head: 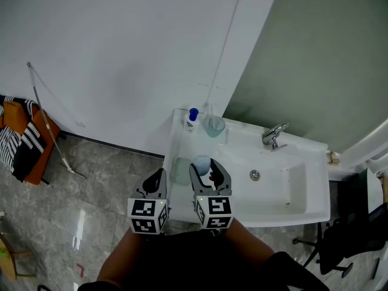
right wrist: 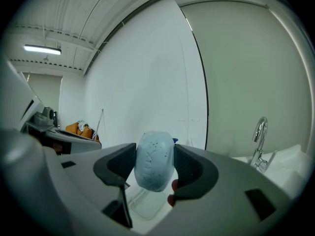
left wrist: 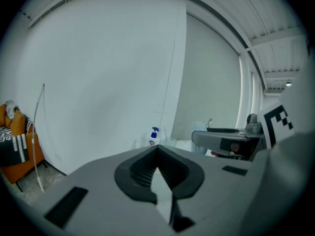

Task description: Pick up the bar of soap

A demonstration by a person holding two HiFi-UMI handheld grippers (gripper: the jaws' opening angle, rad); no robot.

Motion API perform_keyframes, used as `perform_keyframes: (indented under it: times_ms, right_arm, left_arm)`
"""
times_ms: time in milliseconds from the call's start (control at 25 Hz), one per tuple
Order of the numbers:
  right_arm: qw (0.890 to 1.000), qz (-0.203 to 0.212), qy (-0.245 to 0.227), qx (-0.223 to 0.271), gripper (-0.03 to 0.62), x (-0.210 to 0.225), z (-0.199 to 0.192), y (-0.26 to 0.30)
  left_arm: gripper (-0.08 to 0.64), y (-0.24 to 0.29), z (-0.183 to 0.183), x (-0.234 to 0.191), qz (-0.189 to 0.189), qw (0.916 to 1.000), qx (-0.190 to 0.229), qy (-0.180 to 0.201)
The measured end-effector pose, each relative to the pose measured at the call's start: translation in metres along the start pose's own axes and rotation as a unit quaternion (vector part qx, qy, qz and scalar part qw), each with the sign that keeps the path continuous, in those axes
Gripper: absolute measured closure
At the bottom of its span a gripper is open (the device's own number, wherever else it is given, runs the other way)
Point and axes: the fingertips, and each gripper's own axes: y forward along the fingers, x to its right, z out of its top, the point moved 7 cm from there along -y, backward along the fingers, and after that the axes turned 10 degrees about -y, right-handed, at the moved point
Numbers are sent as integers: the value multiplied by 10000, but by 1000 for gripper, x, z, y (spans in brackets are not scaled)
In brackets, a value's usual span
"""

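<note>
The bar of soap [right wrist: 154, 160] held over the sink [head: 303, 183]
The right gripper [right wrist: 155, 165] has its fingers clenched on its broad faces; it looks hard and slick, apt to squirt out. The left gripper [left wrist: 158, 170] has its fingers closed, empty

The left claw [head: 159, 179] and right claw [head: 206, 170] are held side by side, close together, both pointing away from the person. The left claw's jaws are pressed together with nothing between them. The right claw's jaws clamp a bar of soap [right wrist: 153, 163].
</note>
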Motion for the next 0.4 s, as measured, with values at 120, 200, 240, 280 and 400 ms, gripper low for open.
perform_keyframes:
  times_ms: [120, 200, 240, 280, 400]
  right_arm:
    - [10000, 41, 2, -7, 336, -1, 0, 0]
    - [10000, 64, 32, -11, 336, -1, -1, 1]
    - [10000, 72, 47, -21, 336, -1, -1, 1]
    - [9999, 78, 60, -36, 336, -2, -2, 2]
    - [9999, 96, 95, -96, 336, -2, -4, 3]
  left_arm:
    - [558, 0, 0, 1, 10, 10000, -1, 43]
    - [558, 1, -1, 1, 16, 10000, -22, 60]
    - [558, 1, -1, 1, 18, 10000, -38, 65]
    - [558, 1, -2, 1, 21, 10000, -58, 68]
    - [558, 2, -5, 1, 35, 9999, -125, 73]
